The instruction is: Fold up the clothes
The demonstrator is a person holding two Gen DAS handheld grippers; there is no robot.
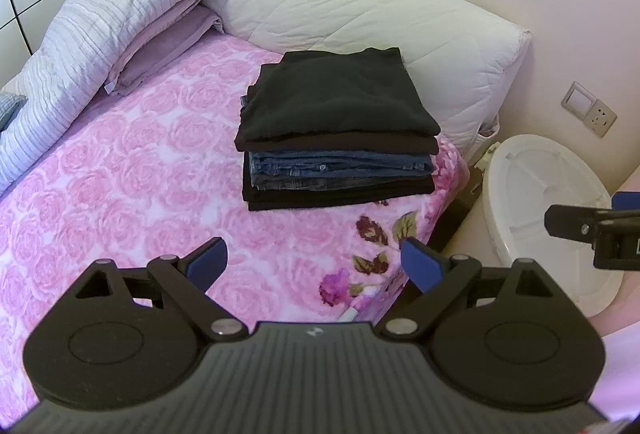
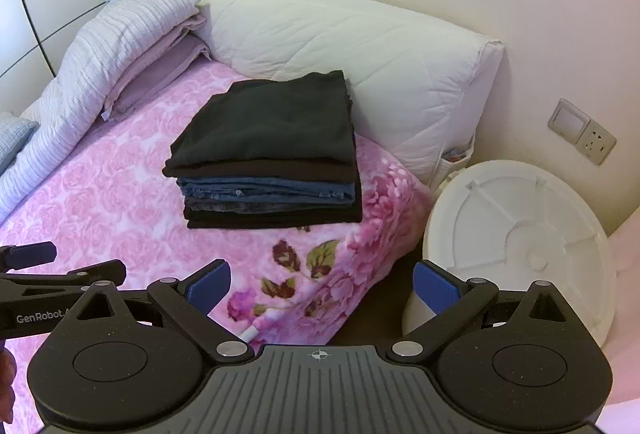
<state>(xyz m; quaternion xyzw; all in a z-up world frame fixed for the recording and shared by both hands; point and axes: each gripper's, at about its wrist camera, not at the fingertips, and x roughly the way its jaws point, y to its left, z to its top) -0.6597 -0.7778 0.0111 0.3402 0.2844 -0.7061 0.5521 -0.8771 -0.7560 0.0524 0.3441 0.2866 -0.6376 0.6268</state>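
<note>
A neat stack of folded clothes (image 1: pixel 336 133) lies on the pink rose-patterned bedspread (image 1: pixel 132 169), black garments on top and bottom with folded blue jeans (image 1: pixel 340 169) between. The stack also shows in the right wrist view (image 2: pixel 268 153). My left gripper (image 1: pixel 314 266) is open and empty, held above the bedspread in front of the stack. My right gripper (image 2: pixel 322 288) is open and empty, over the bed's corner. Each gripper shows at the edge of the other's view.
A white quilted headboard cushion (image 1: pixel 360 17) stands behind the stack. A folded lilac quilt (image 1: pixel 100 33) lies at the far left. A white round lid (image 2: pixel 516 234) leans beside the bed on the right, below a wall socket (image 2: pixel 580 133).
</note>
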